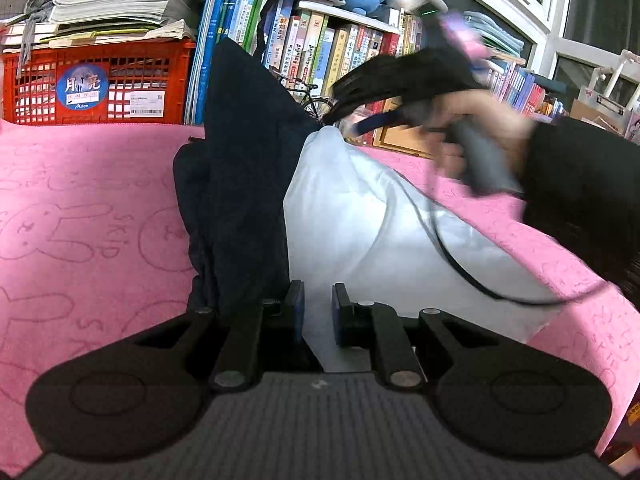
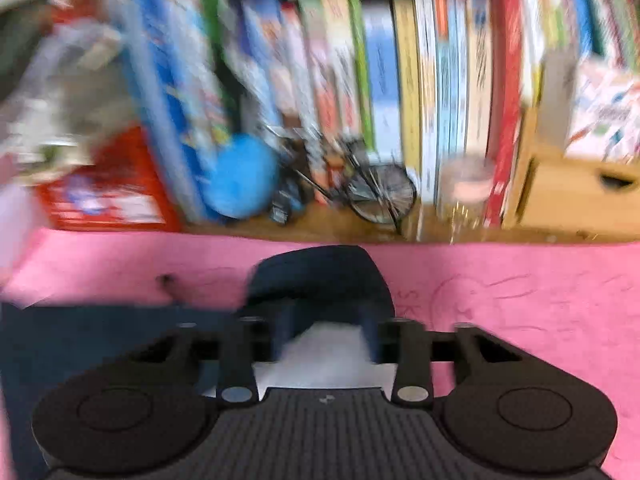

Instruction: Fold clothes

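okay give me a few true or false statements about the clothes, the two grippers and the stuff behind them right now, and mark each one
1. The cloth under the clothes is pink. True.
2. The left gripper is clamped on the dark navy garment. False: its jaws stand apart, nothing between them.
3. A red crate with papers piled on it stands behind the cloth. True.
4. The right gripper holds a book. False: navy fabric drapes over its fingers.
5. A white garment lies beside the navy one. True.
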The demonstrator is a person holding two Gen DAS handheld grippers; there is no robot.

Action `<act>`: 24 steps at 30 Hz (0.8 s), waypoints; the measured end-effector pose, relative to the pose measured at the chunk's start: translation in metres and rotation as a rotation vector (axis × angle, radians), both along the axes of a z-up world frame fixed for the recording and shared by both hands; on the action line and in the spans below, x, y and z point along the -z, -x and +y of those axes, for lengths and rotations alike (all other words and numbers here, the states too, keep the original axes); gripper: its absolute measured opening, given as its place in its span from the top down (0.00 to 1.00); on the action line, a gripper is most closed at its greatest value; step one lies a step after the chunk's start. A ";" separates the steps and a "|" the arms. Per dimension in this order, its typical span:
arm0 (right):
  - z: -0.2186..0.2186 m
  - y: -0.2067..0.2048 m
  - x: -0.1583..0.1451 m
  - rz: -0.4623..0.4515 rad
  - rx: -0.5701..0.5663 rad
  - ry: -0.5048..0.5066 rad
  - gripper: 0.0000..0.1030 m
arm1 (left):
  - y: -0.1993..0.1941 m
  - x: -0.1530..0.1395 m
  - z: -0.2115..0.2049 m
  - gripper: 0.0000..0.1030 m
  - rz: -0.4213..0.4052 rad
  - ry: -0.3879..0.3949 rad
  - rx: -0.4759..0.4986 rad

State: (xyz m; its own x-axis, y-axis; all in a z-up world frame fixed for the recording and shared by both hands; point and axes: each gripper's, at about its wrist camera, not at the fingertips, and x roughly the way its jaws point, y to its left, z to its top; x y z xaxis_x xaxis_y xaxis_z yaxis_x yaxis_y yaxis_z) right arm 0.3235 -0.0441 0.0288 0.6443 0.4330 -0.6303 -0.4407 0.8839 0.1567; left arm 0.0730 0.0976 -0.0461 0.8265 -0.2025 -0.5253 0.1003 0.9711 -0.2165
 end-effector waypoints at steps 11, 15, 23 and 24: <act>-0.109 0.205 0.041 0.042 -0.074 -0.045 0.34 | 0.004 -0.006 0.005 0.83 -0.016 0.025 0.002; -0.125 0.239 0.038 -0.025 -0.059 -0.053 0.29 | 0.013 -0.040 0.005 0.79 -0.057 -0.059 -0.032; -0.110 0.229 0.015 -0.201 -0.150 -0.223 0.17 | -0.030 -0.094 -0.011 0.40 -0.136 -0.221 -0.075; -0.102 0.224 0.019 -0.188 -0.159 -0.234 0.17 | -0.050 -0.093 -0.014 0.39 -0.121 -0.249 -0.091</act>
State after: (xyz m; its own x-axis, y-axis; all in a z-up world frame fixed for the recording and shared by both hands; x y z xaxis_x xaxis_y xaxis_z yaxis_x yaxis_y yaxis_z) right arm 0.0993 -0.1458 0.0102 0.6526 0.6564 -0.3784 -0.6109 0.7513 0.2497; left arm 0.1232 0.0835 0.0473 0.8952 -0.0018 -0.4456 0.0208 0.9991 0.0378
